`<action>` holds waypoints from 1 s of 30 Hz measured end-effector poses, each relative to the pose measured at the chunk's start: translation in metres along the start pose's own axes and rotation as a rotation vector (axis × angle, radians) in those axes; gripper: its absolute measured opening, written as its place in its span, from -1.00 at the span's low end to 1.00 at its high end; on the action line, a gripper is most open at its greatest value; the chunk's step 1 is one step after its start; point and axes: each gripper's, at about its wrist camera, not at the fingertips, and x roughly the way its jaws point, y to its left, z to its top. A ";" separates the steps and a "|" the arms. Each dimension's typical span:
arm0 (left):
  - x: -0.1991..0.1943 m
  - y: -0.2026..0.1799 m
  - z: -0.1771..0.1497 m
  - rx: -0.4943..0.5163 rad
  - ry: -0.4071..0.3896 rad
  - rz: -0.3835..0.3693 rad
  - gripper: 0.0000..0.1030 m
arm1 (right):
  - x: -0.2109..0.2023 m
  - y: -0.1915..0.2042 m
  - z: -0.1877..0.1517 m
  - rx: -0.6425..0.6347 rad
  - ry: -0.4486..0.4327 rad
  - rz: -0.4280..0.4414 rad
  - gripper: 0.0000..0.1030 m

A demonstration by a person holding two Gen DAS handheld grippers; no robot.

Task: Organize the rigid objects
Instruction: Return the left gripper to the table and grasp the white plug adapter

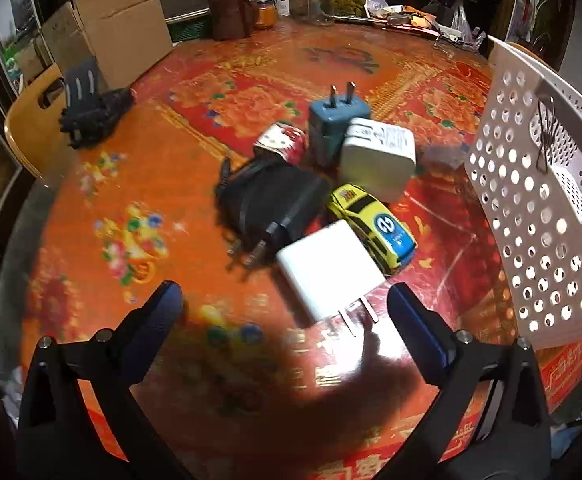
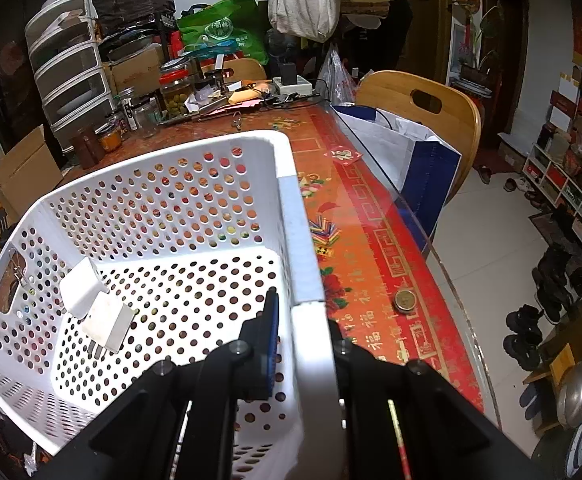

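**Six small things bunched left of the white basket**

Six pieces clustered on the red patterned desk [image 1: 139, 184], all left of the white perforated basket [image 1: 539, 216]. Leftmost of the bunch, a red-and-white striped piece [image 1: 281, 145] beside a black charger [image 1: 275, 208] with prongs pointing toward the camera. Next along, a blue plug [image 1: 333, 128] standing prongs up, pressed against a white adapter [image 1: 377, 158]. Nearer the basket, a yellow toy car [image 1: 373, 226] touching a white charger [image 1: 329, 268] whose prongs face the left claw [image 1: 285, 300]. Left claw spread wide and empty, fingers either side of the white charger's prong end, short of touching it. Farther from the basket, past the cluster, a cardboard box [image 1: 119, 36] and a brown mug [image 1: 227, 14] at the desk's back edge.

From the right wrist: two white chargers [image 2: 95, 304] lying inside the basket [image 2: 163, 208] against its left wall. Right claw [image 2: 303, 320] closed on the basket's right rim, one finger inside, the other outside. Beyond the basket's right wall, a small round tin [image 2: 405, 300] on the desk [image 2: 375, 216], then a wooden chair [image 2: 423, 108].
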 end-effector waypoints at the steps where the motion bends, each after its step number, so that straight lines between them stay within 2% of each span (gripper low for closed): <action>1: 0.003 -0.001 0.000 -0.002 -0.004 0.001 0.87 | 0.000 0.000 0.000 -0.002 0.001 -0.004 -0.82; 5: 0.014 -0.003 0.000 -0.021 -0.005 0.002 0.71 | -0.001 0.000 0.000 -0.004 0.002 -0.010 -0.82; 7: 0.015 0.001 0.002 -0.046 -0.004 -0.013 0.53 | -0.001 0.000 0.000 -0.004 0.002 -0.010 -0.82; 11: 0.022 -0.010 0.003 -0.069 -0.019 -0.019 0.30 | -0.001 -0.001 0.000 -0.005 0.001 -0.012 -0.82; 13: 0.020 -0.012 0.002 -0.067 -0.028 -0.023 0.09 | -0.001 0.000 0.000 -0.005 0.002 -0.011 -0.82; 17: 0.014 -0.012 -0.004 -0.064 -0.046 -0.012 0.08 | -0.001 0.000 0.001 -0.008 0.002 -0.010 -0.82; 23: -0.011 0.002 -0.022 -0.062 -0.133 0.013 0.08 | -0.001 0.000 0.001 -0.007 0.000 -0.012 -0.82; 30: -0.038 0.011 -0.017 -0.065 -0.189 0.060 0.08 | -0.001 0.001 0.001 -0.008 -0.001 -0.011 -0.82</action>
